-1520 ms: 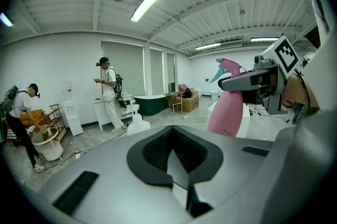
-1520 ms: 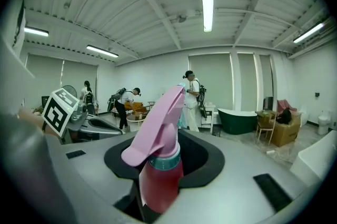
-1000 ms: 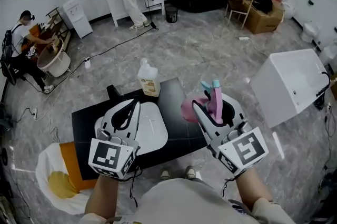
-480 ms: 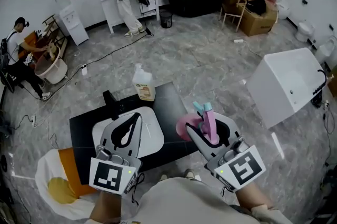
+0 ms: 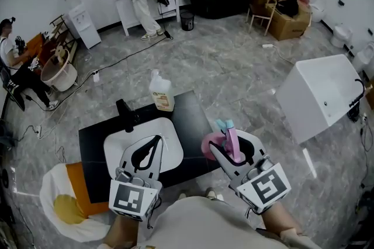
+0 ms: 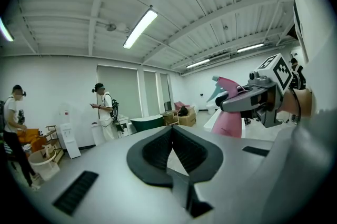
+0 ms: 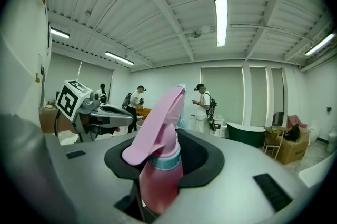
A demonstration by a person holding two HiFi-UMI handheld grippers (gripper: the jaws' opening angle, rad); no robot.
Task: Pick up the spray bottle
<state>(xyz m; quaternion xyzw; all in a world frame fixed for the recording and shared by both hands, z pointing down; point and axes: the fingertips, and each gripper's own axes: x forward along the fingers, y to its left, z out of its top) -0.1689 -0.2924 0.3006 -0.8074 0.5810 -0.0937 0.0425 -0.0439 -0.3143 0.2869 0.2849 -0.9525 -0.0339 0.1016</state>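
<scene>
The pink spray bottle (image 5: 232,141) with its teal nozzle stands upright in my right gripper (image 5: 232,146), which is shut on its neck and body above the right end of the black table (image 5: 93,142). In the right gripper view the bottle (image 7: 158,175) fills the space between the jaws of that gripper (image 7: 176,136). My left gripper (image 5: 156,139) hovers over the white basin (image 5: 117,145), shut with nothing in it; its tips meet in the left gripper view (image 6: 171,129), where the bottle (image 6: 229,123) shows at the right.
A black faucet (image 5: 124,110) and a clear labelled bottle (image 5: 160,92) stand at the table's far side. A white tub (image 5: 321,93) sits to the right. A yellow cloth (image 5: 64,207) lies at the lower left. People stand far back.
Both grippers have drifted down the picture towards me, the right one still carrying the pink bottle. The left gripper now sits over the basin's near edge.
</scene>
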